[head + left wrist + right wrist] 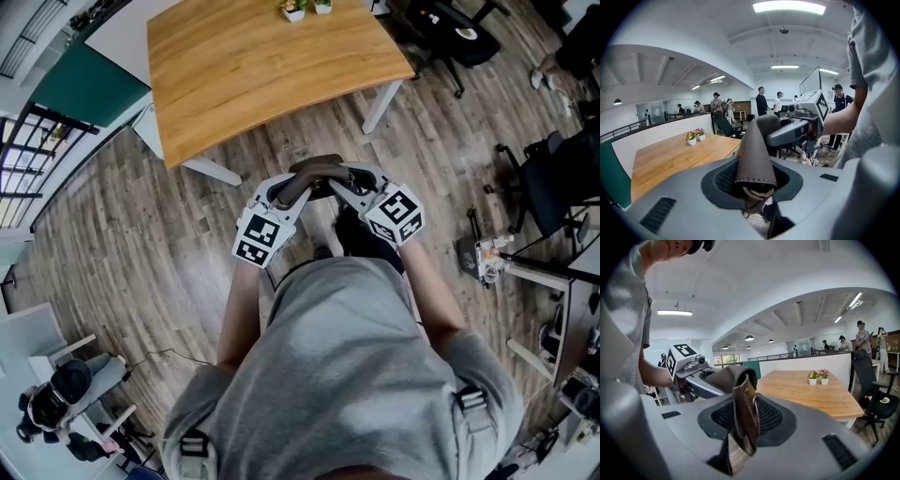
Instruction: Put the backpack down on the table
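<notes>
Both grippers are clamped on the same item, the brown leather carry handle (317,170) of the backpack (356,234).

- Left gripper (298,187): in the left gripper view its jaws (757,187) are closed on one end of the folded leather strap (757,150), which rises out of them and arches over to the other gripper.
- Right gripper (342,187): in the right gripper view its jaws (745,427) pinch the other end of the handle (743,404) edge-on.
- The two grippers face each other, close together, with the handle bridging them.

Backpack position: it hangs in the air below the handle, in front of the person in the grey T-shirt (347,375) and over the wood-plank floor (141,253). Only a dark part of its body shows, under the right gripper. It is not on the table.

The light wooden table with white legs (272,66) stands just ahead of the grippers. Two small potted flowers (307,8) stand at its far edge.
</notes>
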Action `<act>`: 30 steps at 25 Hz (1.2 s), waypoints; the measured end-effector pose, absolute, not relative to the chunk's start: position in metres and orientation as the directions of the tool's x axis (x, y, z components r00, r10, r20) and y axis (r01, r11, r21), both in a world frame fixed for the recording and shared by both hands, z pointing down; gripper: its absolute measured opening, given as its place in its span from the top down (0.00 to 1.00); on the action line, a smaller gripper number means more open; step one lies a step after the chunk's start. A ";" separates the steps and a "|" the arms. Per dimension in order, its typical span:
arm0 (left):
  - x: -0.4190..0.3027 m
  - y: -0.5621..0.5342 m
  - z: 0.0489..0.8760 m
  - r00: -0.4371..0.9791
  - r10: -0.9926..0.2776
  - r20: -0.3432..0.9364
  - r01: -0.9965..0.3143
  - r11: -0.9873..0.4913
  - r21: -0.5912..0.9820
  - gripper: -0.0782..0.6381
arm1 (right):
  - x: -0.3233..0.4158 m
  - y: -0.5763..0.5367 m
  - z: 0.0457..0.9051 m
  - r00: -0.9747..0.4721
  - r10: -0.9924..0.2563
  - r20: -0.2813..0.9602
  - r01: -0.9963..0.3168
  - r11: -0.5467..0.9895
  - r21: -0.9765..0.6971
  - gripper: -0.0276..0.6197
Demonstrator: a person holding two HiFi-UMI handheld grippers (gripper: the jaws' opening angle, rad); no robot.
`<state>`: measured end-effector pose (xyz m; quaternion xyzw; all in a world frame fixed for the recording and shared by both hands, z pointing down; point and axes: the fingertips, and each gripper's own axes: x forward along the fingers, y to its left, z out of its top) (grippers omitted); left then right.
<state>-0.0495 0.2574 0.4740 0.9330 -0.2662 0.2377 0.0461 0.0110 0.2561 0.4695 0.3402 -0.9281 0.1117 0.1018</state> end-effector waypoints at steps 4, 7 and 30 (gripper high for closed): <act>-0.045 0.232 0.475 0.741 -0.472 0.477 -0.519 -0.854 -0.037 0.71 | 0.015 0.229 0.471 -0.750 -0.607 0.264 -0.653 0.743 -0.148 0.80; -0.046 0.213 0.477 0.741 -0.465 0.485 -0.519 -0.854 -0.026 0.72 | 0.015 0.211 0.474 -0.753 -0.601 0.267 -0.649 0.745 -0.153 0.80; -0.023 0.065 0.483 0.645 -0.539 0.541 -0.626 -0.779 -0.031 0.71 | 0.036 0.055 0.486 -0.848 -0.462 0.259 -0.519 0.822 -0.235 0.80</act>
